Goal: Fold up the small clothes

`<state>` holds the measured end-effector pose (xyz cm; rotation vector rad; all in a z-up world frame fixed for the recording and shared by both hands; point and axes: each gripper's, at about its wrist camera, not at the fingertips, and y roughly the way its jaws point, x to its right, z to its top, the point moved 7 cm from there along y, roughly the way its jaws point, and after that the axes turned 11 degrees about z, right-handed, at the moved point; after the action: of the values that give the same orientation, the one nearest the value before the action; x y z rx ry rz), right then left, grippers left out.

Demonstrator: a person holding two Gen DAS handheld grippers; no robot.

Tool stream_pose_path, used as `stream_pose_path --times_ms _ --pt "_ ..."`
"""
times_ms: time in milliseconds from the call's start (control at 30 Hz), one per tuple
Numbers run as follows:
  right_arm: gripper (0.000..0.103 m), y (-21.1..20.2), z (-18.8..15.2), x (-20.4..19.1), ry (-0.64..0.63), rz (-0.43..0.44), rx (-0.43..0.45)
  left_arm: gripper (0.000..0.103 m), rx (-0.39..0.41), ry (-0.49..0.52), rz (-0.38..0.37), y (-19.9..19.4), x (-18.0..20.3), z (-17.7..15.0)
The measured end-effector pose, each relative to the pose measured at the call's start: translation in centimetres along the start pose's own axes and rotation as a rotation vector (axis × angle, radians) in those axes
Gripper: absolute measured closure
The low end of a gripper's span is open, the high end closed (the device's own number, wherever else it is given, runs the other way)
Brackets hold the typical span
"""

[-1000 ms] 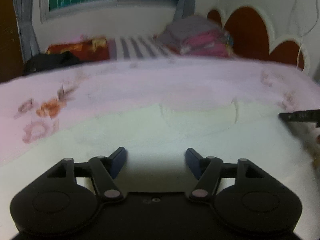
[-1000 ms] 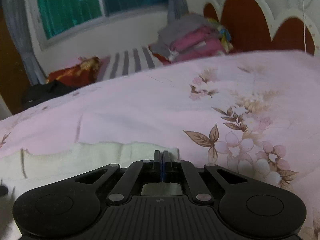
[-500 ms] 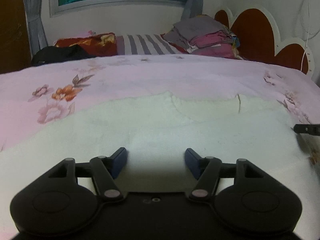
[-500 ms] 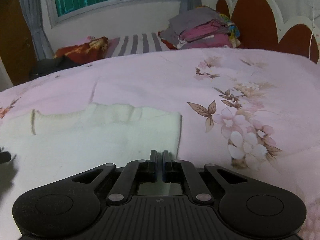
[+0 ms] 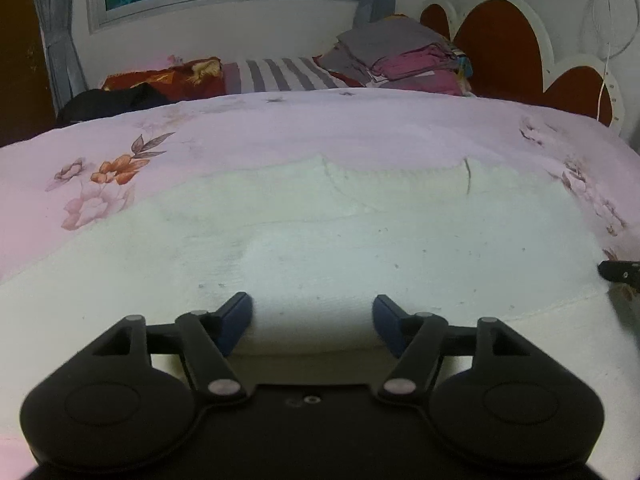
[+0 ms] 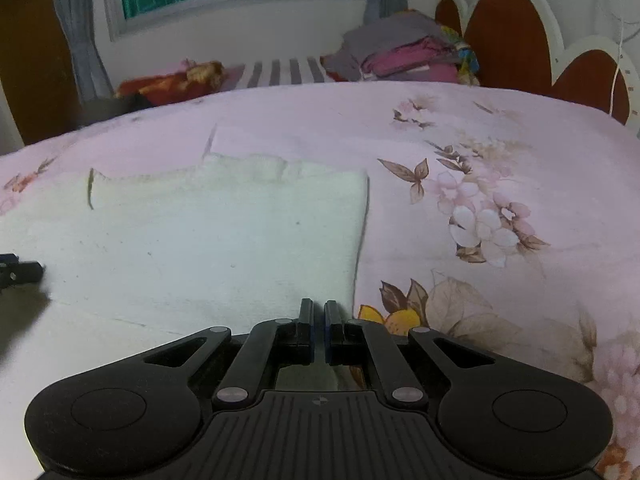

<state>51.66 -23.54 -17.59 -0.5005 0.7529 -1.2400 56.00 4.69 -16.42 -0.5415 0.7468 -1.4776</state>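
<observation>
A small white knitted garment (image 5: pixel 320 240) lies flat on the pink floral bedspread (image 5: pixel 280 132). It also shows in the right wrist view (image 6: pixel 200 240). My left gripper (image 5: pixel 312 312) is open, its blue pads over the garment's near edge, which is folded up between them. My right gripper (image 6: pixel 319 312) sits at the garment's near right corner with its jaws a narrow slit apart; cloth shows under them, and whether they pinch it is unclear. Each gripper's tip shows at the edge of the other's view.
A stack of folded clothes (image 5: pixel 404 60) lies at the far end of the bed by the red scalloped headboard (image 5: pixel 504 52). A striped pillow (image 5: pixel 280 74), a red cushion (image 5: pixel 160 78) and a dark garment (image 5: pixel 112 102) lie under the window.
Both grippers drew back toward me over the garment, so more of it shows. The right jaws, fully shut a second ago, have parted slightly. The left stayed open.
</observation>
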Motion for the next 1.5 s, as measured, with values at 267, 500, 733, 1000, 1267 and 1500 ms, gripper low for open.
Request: stream_pose_path --times_ms 267,500,733,1000,1267,1500 --pt "0.101 -0.1 -0.1 -0.2 -0.013 -0.014 -0.006 0.033 0.010 0.007 -0.011 -0.1 -0.1 -0.3" --pt "0.101 -0.2 -0.3 0.0 -0.032 -0.020 -0.011 0.032 0.017 0.012 -0.019 -0.2 -0.1 -0.4" --pt "0.101 -2.9 -0.2 0.5 0.006 -0.100 0.058 0.001 0.051 0.026 -0.017 -3.5 -2.6 -2.5" --pt "0.023 -7.5 -3.3 2.2 0.102 -0.150 0.134 0.022 0.027 -0.405 0.177 -8.9 -19.4 -10.9" --pt "0.037 -7.5 -2.9 -0.5 0.113 -0.078 0.143 0.042 0.089 -0.947 0.195 -11.2 -32.7 -16.8" --pt "0.037 -7.2 -2.0 -3.6 0.073 -0.058 0.145 0.055 0.166 -1.217 0.184 -9.7 -36.9 -17.2"
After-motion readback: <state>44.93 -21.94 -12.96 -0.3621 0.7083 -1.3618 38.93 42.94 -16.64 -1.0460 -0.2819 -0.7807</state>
